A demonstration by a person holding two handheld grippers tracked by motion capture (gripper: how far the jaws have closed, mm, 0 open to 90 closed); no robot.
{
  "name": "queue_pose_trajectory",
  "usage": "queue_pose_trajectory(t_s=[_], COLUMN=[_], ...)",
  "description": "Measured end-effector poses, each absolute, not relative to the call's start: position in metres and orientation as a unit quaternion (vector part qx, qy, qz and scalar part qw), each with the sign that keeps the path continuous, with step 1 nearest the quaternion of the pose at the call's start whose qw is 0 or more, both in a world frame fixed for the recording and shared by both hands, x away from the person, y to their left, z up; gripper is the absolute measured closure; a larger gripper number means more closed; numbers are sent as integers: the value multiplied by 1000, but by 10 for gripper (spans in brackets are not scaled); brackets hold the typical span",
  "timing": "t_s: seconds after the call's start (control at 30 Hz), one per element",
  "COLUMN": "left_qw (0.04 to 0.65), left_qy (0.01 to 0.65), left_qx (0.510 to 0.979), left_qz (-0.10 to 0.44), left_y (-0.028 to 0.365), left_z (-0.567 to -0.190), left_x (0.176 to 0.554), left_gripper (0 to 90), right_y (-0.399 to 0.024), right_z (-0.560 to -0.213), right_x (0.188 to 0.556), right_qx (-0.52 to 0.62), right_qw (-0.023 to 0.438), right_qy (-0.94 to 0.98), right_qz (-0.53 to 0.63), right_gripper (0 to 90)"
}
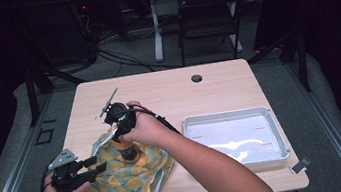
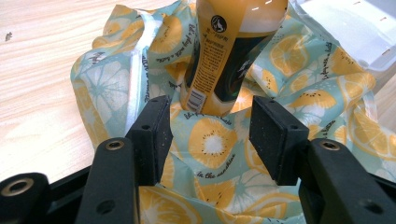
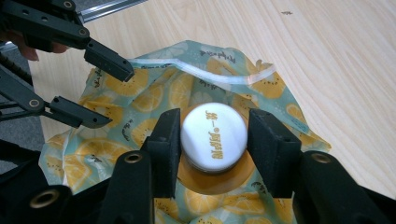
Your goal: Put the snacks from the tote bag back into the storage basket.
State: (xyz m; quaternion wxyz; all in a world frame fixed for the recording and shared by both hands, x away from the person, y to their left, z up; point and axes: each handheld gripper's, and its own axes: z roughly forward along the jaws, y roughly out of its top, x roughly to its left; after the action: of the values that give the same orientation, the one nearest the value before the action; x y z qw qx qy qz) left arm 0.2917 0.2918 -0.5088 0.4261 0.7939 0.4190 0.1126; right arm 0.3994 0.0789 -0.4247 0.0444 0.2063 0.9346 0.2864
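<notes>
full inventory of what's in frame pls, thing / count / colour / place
bottle: 1, orange with white cap, upright on the cloth, near-left of table
cloth: 1, light blue with orange citrus print, crumpled under the bottle
tray: 1, white, right side of table
table: 1, light wood, centre
chair: 1, black, on floor behind table
small clip-like object: 1, grey, table's near-right corner
left claw: 1, black, jaws apart, low beside the bottle's base, over the cloth
right claw: 1, black, above the bottle, pads either side of its cap; contact unclear
</notes>
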Motion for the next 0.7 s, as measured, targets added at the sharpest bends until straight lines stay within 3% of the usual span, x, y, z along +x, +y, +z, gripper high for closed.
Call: queue_pose_trajectory(t_s=[0.7], left_qw=[425], left_qy=[420], left_qx=[794], left_qz=[110], left_y=[292], left_z=[-510], left_x=[292], left_gripper=[508], right_y=[84], right_z=[-426], right_x=[397], right_qx=[213], right_qw=[56], right_qy=[935], right_qz=[278], right_gripper=[585])
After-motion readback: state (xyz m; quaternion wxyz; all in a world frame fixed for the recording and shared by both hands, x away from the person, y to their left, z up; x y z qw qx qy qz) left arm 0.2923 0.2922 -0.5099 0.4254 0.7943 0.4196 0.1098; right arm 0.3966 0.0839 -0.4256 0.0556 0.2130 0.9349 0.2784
